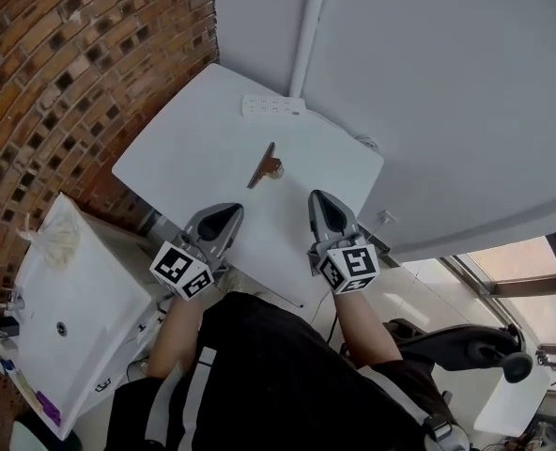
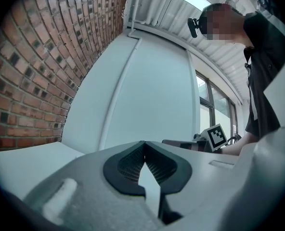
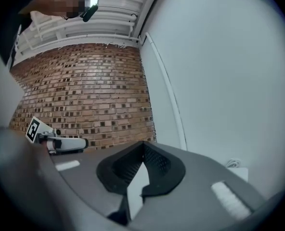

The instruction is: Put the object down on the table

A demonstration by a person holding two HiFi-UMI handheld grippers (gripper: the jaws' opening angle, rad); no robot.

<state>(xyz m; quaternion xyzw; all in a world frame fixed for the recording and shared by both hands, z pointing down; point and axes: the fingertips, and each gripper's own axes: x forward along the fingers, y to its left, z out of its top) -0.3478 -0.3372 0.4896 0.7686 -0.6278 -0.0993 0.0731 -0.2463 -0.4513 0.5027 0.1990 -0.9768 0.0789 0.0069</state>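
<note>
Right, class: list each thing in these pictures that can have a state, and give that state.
left gripper: shut, empty.
right gripper: shut, empty.
brown object: lying on the table, held by neither gripper.
power strip: lying flat at the table's far edge.

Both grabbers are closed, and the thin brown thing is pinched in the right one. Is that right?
Not quite. Both are shut, the left gripper and the right gripper, but the right one pinches nothing. The head view shows the thin brown object lying on the white table, ahead of both grippers and touching neither.
</note>
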